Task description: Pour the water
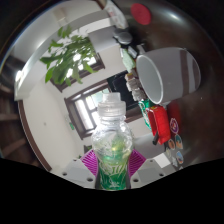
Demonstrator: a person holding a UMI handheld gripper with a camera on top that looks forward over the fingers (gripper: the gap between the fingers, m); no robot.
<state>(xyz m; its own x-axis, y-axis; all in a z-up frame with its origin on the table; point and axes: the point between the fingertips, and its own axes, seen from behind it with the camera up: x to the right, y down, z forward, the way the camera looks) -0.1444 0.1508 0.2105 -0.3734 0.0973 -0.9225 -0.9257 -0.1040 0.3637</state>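
A: Starting left of the jaws?

B: Far beyond them and to the left, a plant (68, 55), green leaves over a pale table (40, 120). Well apart from anything held. Nothing to do with pouring, most likely.

A: And the left finger?

B: Pink pads (92, 162) on the inner faces, the left one pressed flat to the side of the bottle (110, 140).

A: So the gripper (111, 166) closed?

B: Clamped on the bottle, yes, one pad on either side, no gap visible at left or right. Bottle right between the jaws, clear plastic with a green label low down, neck pointing ahead past the fingertips.

A: Why gripped so low?

B: Probably to leave the neck and mouth free ahead of the fingers, so liquid can clear them on tipping. Firm squeeze on the labelled belly, too, against slipping once tilted.

A: Cap on or off?

B: Cannot tell; top of the neck pale and small.

A: Further right?

B: Beyond the jaws and to the right, a grey cup (155, 75), open mouth turned partly toward the gripper. Likely the target for the water. Near, but apart from the bottle.

A: Anything past that?

B: Just right of the bottle and below the cup, a red thing (160, 122), not clear enough to name. Worth avoiding when swinging across.

A: Stage of the task?

B: Bottle in hand, apparently off the table, pour not yet begun by the look of it. Next: neck over the cup's rim, then a slow tilt.
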